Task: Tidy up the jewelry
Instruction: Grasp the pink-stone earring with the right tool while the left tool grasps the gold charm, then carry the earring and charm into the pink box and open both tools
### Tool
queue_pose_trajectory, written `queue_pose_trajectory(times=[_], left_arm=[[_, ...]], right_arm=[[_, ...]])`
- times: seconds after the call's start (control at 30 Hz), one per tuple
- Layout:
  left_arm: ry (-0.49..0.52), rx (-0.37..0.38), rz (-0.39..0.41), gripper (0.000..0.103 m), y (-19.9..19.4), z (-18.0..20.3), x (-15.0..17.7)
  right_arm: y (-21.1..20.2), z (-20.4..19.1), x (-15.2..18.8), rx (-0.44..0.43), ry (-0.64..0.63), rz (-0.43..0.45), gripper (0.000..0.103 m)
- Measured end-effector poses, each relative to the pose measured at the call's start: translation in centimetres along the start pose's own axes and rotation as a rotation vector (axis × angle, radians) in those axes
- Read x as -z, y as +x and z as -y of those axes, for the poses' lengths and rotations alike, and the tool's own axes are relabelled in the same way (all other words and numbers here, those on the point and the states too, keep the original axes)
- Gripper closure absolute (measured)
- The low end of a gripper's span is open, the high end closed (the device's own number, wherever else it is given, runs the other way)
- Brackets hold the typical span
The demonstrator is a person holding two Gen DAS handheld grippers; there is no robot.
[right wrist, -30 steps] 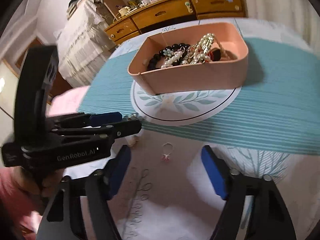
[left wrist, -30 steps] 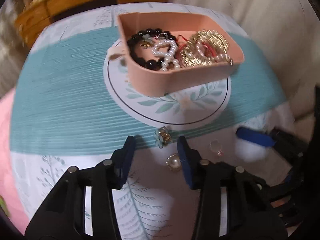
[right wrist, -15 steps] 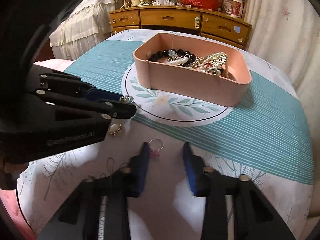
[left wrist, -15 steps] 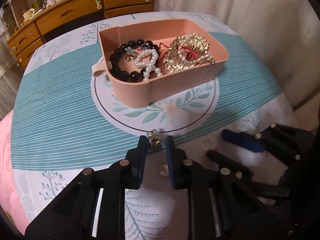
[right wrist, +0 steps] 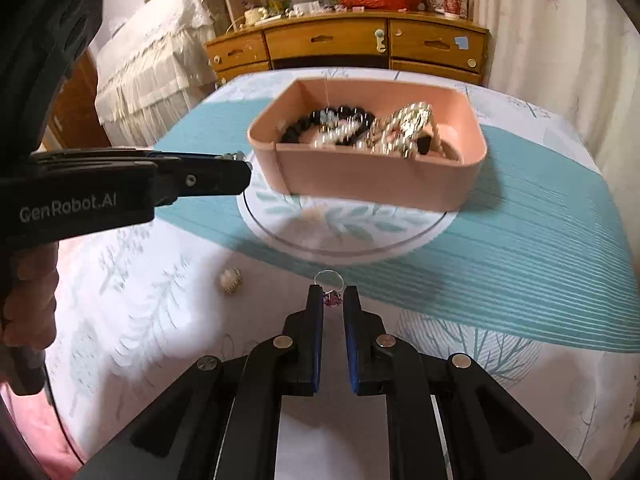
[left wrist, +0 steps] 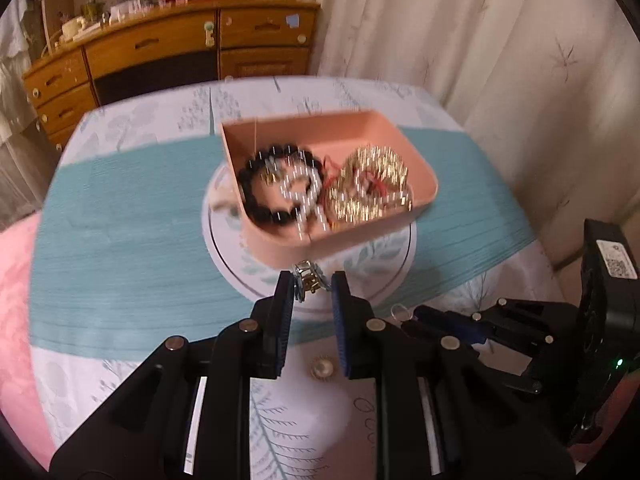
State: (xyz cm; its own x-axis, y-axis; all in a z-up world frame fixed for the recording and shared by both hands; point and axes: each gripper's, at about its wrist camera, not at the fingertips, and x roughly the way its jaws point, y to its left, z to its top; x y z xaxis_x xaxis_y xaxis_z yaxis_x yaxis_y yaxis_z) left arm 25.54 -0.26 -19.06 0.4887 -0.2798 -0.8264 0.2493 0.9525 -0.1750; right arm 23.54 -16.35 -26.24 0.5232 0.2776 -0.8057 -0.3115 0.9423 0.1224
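A pink box (left wrist: 416, 168) (right wrist: 380, 188) holds black beads, pearls and gold chains at the table's middle. My left gripper (left wrist: 312, 280) is shut on a small silver-and-gold earring (left wrist: 306, 274) and holds it above the table, just short of the box; its tip shows in the right wrist view (right wrist: 236, 160). My right gripper (right wrist: 333, 300) is shut on a ring with a pink stone (right wrist: 331, 299), low at the table. A pearl earring (left wrist: 321, 368) (right wrist: 230, 280) lies loose on the cloth.
The round table has a white and teal cloth (right wrist: 520, 216). A wooden dresser (right wrist: 348, 46) stands behind it, a curtain (left wrist: 460, 40) to the right and a pink surface (left wrist: 16, 280) to the left.
My left gripper shut on the silver-and-gold earring and lifted it toward the box. My right gripper closed from wide open onto the pink-stone ring.
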Motion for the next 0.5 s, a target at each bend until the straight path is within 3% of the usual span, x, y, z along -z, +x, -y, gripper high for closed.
queue_pose_trajectory(times=[0.23,0.5], left_arm=[[0.007,0.015,0.107,0.086,-2.6,-0.9,-3.7],[0.042,0.01,0.25,0.086,-4.3,-0.9,-8.8]], right_arm=[[-2.6,-0.6,-3.4,-0.072,0.025,0.109,0.093],[-4.2,-1.0,-8.6,-0.069,0.026,0.228,0.093]])
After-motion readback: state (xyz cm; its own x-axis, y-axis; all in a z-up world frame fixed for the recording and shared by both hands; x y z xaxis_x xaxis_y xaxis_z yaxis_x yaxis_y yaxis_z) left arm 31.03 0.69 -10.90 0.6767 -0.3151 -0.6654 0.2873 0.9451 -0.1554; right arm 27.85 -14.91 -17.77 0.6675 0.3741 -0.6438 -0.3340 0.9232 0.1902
